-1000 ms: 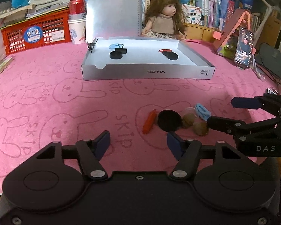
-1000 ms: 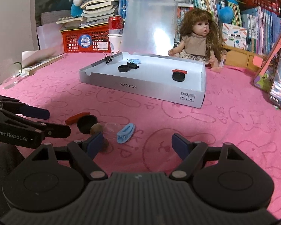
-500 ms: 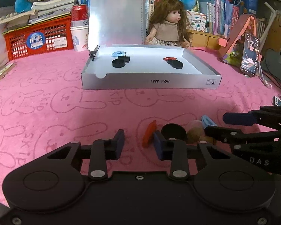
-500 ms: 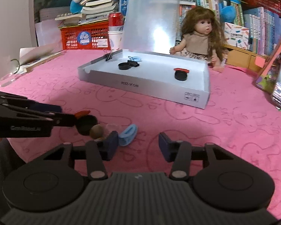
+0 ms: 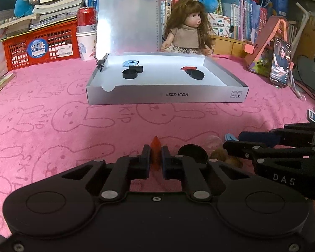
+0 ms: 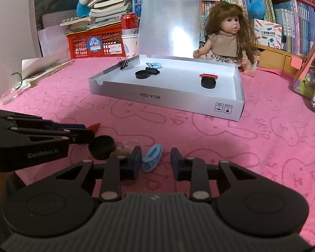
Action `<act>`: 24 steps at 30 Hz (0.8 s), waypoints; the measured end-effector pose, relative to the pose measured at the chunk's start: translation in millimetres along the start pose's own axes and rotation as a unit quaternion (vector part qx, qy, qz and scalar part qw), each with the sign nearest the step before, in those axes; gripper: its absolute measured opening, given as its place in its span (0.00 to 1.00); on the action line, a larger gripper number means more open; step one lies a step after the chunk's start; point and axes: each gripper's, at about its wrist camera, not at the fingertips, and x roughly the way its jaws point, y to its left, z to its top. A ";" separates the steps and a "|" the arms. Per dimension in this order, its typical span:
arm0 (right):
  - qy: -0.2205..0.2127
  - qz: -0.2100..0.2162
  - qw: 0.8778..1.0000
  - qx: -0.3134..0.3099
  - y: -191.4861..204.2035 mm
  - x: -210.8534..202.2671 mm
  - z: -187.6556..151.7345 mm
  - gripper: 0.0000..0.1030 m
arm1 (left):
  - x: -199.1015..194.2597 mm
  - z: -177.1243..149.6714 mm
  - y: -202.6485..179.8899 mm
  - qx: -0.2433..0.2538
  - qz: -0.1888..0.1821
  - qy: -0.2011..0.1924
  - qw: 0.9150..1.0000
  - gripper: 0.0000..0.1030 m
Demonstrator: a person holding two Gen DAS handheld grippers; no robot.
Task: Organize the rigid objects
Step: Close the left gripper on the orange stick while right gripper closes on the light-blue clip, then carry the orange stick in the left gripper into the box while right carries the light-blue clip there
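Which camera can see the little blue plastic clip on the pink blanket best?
The right wrist view: the little blue plastic clip lies in full sight between the closing jaws of the right gripper. The left wrist view shows only a blue sliver behind that gripper's finger.

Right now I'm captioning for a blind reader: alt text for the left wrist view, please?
The left gripper is shut on a red clip on a pink cloth. Beside it lies a black cap, with the right gripper reaching in. Behind stands an open grey box.
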 end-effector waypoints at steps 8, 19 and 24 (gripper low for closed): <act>0.002 0.005 1.000 0.015 -2.0 -0.3 0.4 0.19 | 0.5 4.7 0.7 -0.007 -0.001 0.007 1.000 0.10; -0.021 -0.016 0.999 0.031 -12.3 -5.1 18.2 0.19 | -3.6 26.5 6.3 -0.014 0.002 -0.010 1.000 0.10; -0.036 -0.025 0.998 0.045 -20.9 -4.1 35.5 0.19 | 0.3 44.3 9.2 -0.021 0.000 -0.017 1.000 0.10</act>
